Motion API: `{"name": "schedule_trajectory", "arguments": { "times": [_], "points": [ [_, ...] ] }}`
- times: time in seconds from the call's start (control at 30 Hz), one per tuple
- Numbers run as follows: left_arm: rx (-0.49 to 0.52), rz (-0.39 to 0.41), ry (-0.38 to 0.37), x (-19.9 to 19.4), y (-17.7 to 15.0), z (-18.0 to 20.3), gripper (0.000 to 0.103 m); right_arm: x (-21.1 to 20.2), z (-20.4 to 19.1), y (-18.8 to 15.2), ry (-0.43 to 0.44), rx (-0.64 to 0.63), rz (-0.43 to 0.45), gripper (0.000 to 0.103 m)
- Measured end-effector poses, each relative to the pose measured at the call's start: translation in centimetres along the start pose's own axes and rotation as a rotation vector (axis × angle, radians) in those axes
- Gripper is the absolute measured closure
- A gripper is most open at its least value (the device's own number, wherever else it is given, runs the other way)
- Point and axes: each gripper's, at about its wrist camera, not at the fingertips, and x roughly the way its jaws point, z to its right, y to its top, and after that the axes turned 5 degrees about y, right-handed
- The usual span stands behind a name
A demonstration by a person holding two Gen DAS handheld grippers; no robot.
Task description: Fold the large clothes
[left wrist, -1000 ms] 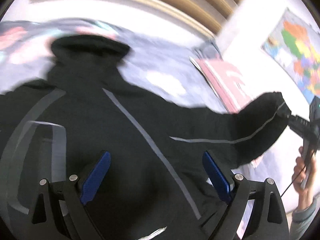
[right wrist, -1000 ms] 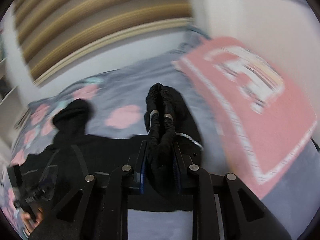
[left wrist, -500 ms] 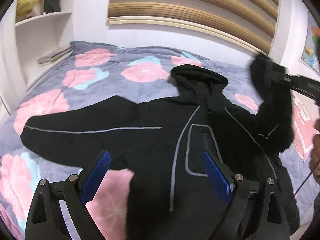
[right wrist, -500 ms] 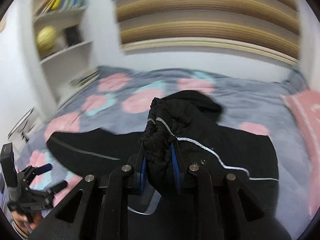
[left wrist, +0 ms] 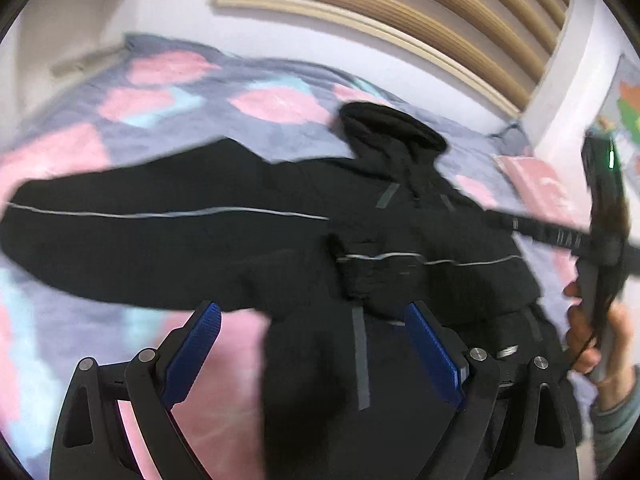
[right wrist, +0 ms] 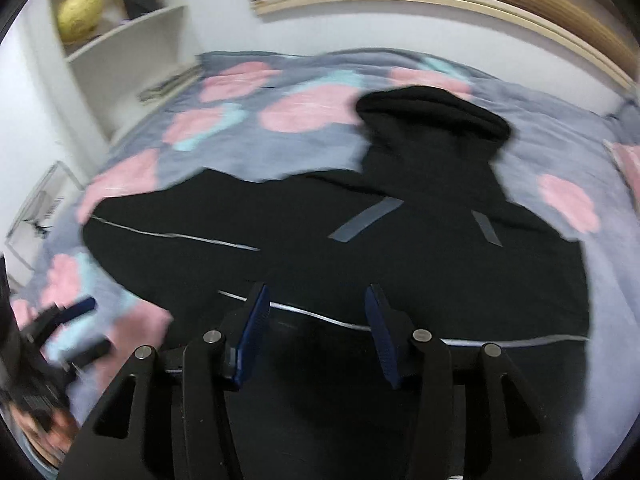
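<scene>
A black hooded jacket (right wrist: 420,240) with thin grey stripes lies face up on the bed, hood (right wrist: 432,112) toward the headboard. One sleeve (left wrist: 120,232) stretches out flat to the left. The other sleeve (left wrist: 376,276) is folded across the chest, its cuff lying loose on the body. My right gripper (right wrist: 317,292) hovers just over that folded sleeve; its jaws are opening and nothing is pressed between the blue pads. My left gripper (left wrist: 316,340) stands open above the jacket's lower left part, holding nothing.
A grey duvet (right wrist: 280,148) with pink and teal blotches covers the bed. A pink pillow (left wrist: 536,184) lies at the far right by a wall map (left wrist: 628,108). White shelves with a yellow ball (right wrist: 78,10) stand on the left. A hand (left wrist: 600,344) holds the right gripper.
The right gripper carried the sleeve cuff from the pillow side across the jacket's chest and let it go, its jaws parting. The left gripper swung over the jacket, staying open.
</scene>
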Motion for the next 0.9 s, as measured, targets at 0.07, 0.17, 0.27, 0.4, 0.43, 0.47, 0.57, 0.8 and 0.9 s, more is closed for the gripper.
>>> {"name": "schedule_trajectory", "arguments": {
  "times": [0.07, 0.17, 0.27, 0.4, 0.43, 0.47, 0.57, 0.8, 0.9],
  "points": [
    [-0.019, -0.04, -0.1, 2.2, 0.8, 0.5, 0.01, -0.3, 3.4, -1.4, -0.037, 0.035, -0.013, 0.05],
    [-0.095, -0.131, -0.132, 7.1, 2.3, 1.2, 0.01, -1.3, 9.6, -4.3, -0.074, 0.128, -0.035, 0.05],
    [-0.11, -0.172, -0.073, 10.8, 3.2, 2.0, 0.01, -2.3, 14.4, -6.6, -0.088, 0.209, -0.049, 0.05],
    [-0.047, -0.201, -0.033, 13.5, 3.9, 4.5, 0.07, -3.3, 18.1, -7.7, -0.089, 0.281, -0.049, 0.049],
    [-0.019, -0.194, 0.0, 13.6, 4.2, 5.0, 0.077, -3.3, 18.4, -7.6, -0.086, 0.285, -0.048, 0.049],
    [0.007, -0.174, 0.011, 13.2, 4.4, 5.5, 0.083, -3.3, 18.4, -7.4, -0.086, 0.282, -0.047, 0.049],
    [0.017, -0.069, -0.059, 9.8, 6.0, 5.1, 0.087, -3.0, 17.5, -6.6, -0.102, 0.238, -0.036, 0.049],
    [-0.046, 0.006, -0.018, 6.6, 8.9, 0.1, 0.087, 0.6, 14.8, -5.7, -0.133, 0.184, -0.034, 0.044],
    [0.04, -0.143, 0.103, 11.4, 6.5, -0.3, 0.081, 4.8, 14.8, -6.2, -0.22, 0.167, -0.1, 0.043]
  ]
}}
